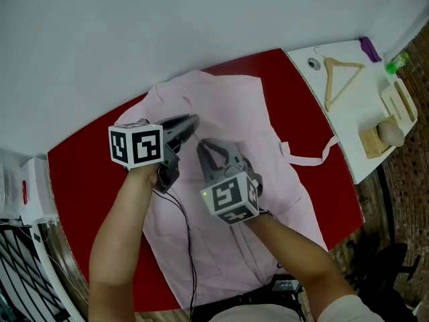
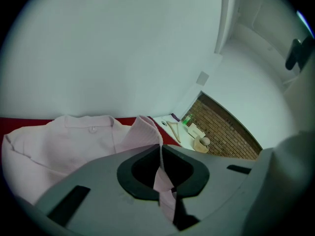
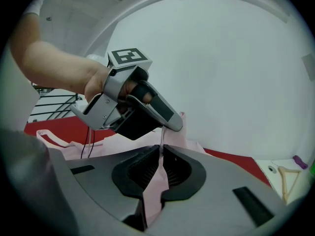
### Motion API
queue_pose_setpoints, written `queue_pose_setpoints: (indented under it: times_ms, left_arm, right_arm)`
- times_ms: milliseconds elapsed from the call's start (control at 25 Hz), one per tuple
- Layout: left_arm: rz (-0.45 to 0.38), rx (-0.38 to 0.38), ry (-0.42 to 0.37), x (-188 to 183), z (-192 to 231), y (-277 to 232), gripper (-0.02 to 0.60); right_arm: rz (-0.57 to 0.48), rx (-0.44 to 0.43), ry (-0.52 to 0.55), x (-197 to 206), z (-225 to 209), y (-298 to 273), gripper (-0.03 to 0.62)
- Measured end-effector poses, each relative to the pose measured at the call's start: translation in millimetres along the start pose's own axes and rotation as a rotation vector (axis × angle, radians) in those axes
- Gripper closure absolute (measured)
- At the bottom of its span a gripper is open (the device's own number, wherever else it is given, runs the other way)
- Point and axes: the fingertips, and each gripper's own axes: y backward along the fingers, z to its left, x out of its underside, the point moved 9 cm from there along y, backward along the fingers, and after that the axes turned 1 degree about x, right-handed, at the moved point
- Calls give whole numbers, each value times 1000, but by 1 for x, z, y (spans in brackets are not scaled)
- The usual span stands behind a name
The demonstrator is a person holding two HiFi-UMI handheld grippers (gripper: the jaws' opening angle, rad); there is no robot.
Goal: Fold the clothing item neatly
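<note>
Found left gripper (image 1: 192,121) and right gripper (image 1: 200,147) each pinched tight on a raised fold of the pink shirt (image 1: 234,106), close together over its middle. Judged mid-fold: next calls for laying the lifted cloth down flat and square before letting go. Shirt spread across the red table (image 1: 80,173), collar toward the far edge, lightly creased.

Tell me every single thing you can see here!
pink cloth button-up shirt: one, pink, spread on the red table
red table: one, red, under the shirt
white side table: one, white, at the right
wooden clothes hanger: one, tan, on the white side table
green plastic bottle: one, green, far right
purple strap: one, purple, white side table's far edge
left gripper: one, grey, shut on the shirt
right gripper: one, grey, shut on the shirt
</note>
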Motion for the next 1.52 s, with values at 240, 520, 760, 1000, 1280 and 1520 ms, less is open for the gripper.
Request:
queue_pose_setpoints:
  times_ms: [240,520,760,1000,1280,1520]
  left_arm:
    - [5,-57,70,30,27,26,566]
    - [48,-138,177,65,65,39,565]
    - [64,-226,227,85,90,54,563]
    - [-1,-352,182,85,100,77,563]
    - [17,-340,-28,76,74,60,565]
    - [129,-245,-56,86,59,24,565]
  right_arm:
    - [53,-71,49,12,29,-18,559]
    - [138,-136,109,33,58,-40,559]
    - [204,-184,165,55,77,-50,559]
    - [259,-215,167,68,86,-58,559]
    - [227,-357,169,60,85,-47,455]
    - [152,-260,72,50,12,-14,453]
